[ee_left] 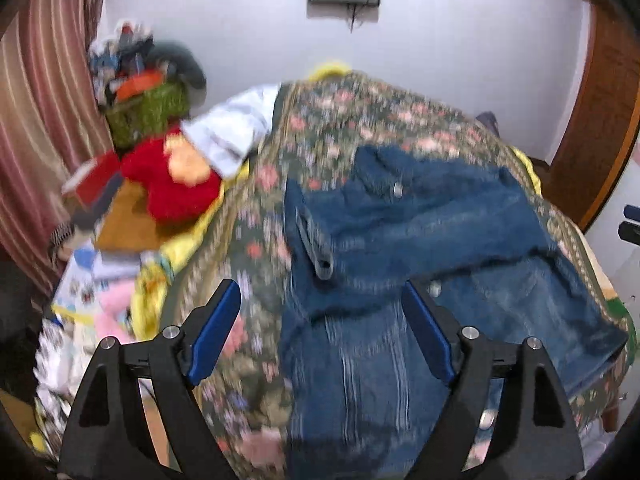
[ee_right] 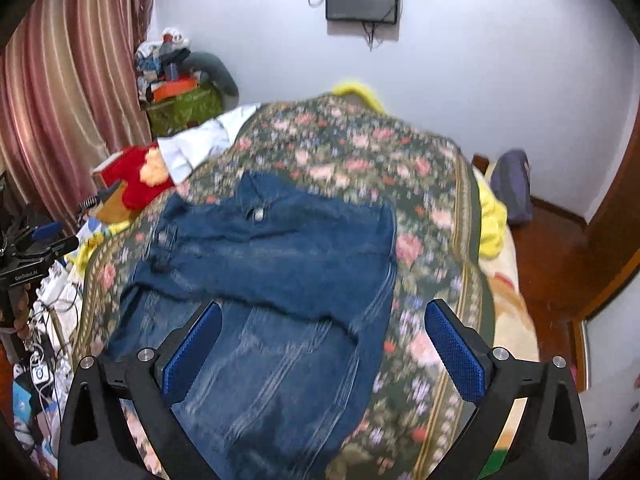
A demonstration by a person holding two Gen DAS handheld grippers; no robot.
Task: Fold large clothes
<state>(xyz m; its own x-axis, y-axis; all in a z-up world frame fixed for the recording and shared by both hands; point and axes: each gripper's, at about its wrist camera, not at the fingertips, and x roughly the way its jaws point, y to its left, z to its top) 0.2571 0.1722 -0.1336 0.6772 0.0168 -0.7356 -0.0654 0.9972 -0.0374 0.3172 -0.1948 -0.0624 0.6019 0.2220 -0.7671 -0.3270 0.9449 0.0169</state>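
Note:
A blue denim jacket (ee_left: 432,240) lies partly folded on the floral bedspread (ee_left: 344,120), a sleeve laid across its body. It also shows in the right wrist view (ee_right: 272,280). My left gripper (ee_left: 320,328) is open and empty, hovering above the jacket's lower left part. My right gripper (ee_right: 324,344) is open and empty above the jacket's lower right edge. The left gripper also shows at the left edge of the right wrist view (ee_right: 36,248).
A red plush toy (ee_left: 176,184) and a white cloth (ee_left: 232,128) lie at the bed's left. A green basket (ee_left: 148,112) of clutter stands by the striped curtain (ee_left: 36,120). A wooden door (ee_left: 600,128) is at right. Cables and papers (ee_right: 44,344) lie at left.

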